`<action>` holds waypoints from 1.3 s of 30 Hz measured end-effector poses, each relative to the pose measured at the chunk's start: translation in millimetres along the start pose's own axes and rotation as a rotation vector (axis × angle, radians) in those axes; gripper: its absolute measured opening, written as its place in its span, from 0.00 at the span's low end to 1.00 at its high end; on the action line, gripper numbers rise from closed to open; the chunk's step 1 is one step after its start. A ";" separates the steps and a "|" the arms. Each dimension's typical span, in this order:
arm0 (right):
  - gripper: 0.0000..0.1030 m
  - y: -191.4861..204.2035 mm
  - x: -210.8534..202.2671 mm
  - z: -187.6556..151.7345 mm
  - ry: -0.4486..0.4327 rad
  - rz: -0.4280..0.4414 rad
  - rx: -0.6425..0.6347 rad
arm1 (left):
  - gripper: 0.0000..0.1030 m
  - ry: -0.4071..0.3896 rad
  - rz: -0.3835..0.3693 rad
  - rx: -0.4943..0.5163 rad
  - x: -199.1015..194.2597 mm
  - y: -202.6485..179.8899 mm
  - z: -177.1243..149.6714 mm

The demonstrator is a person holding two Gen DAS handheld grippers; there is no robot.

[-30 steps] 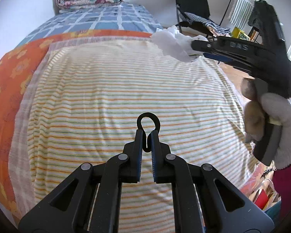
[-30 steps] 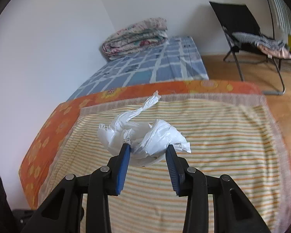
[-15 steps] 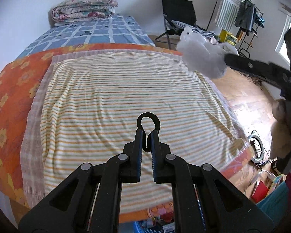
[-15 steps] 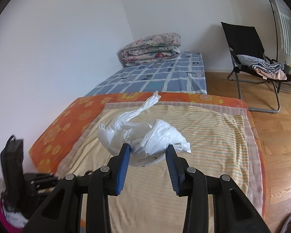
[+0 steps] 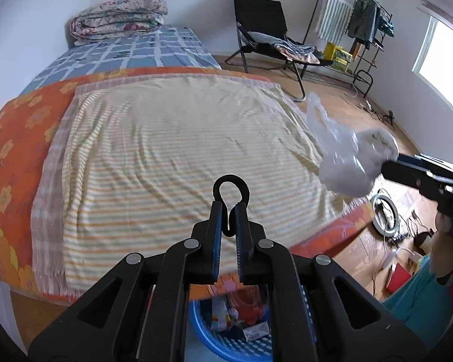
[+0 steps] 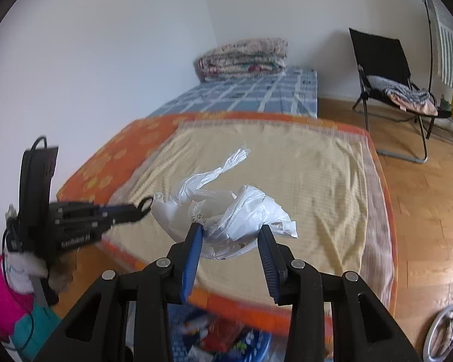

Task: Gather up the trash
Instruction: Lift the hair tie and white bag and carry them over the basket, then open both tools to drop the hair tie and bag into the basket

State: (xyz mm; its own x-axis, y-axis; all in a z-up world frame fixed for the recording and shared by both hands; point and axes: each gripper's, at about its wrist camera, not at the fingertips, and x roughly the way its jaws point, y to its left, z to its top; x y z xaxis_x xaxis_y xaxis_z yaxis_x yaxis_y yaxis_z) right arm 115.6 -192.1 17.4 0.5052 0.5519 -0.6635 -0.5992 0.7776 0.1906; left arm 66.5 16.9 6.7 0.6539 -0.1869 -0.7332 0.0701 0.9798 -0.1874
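Trash: crumpled white plastic bag (image 6: 223, 215) pinched between right gripper (image 6: 231, 235) fingers, in the air above striped bedspread (image 5: 166, 163) near the bed's foot edge. Blue basket (image 5: 226, 341) on floor below. Left gripper (image 5: 229, 211) pressed together, holding nothing.

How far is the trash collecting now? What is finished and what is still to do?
Done: the striped bedspread shows no trash, and the blue basket already holds some items. In hand: the right gripper grips a crumpled white plastic bag. Left: dropping that bag into the basket; the left gripper is shut, holding nothing.
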 end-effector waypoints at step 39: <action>0.38 40.0 48.6 -161.2 0.433 0.016 -0.154 | 0.06 0.284 -0.055 0.070 37.1 -39.0 -115.5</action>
State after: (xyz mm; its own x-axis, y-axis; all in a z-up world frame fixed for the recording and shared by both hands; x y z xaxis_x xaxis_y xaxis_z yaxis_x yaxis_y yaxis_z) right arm 16.1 -182.7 -123.8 0.2085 0.3612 -0.9089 -0.7069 0.6979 0.1152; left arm 1.0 -36.5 -88.8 0.4116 -0.2427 -0.8785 0.1581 0.9683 -0.1934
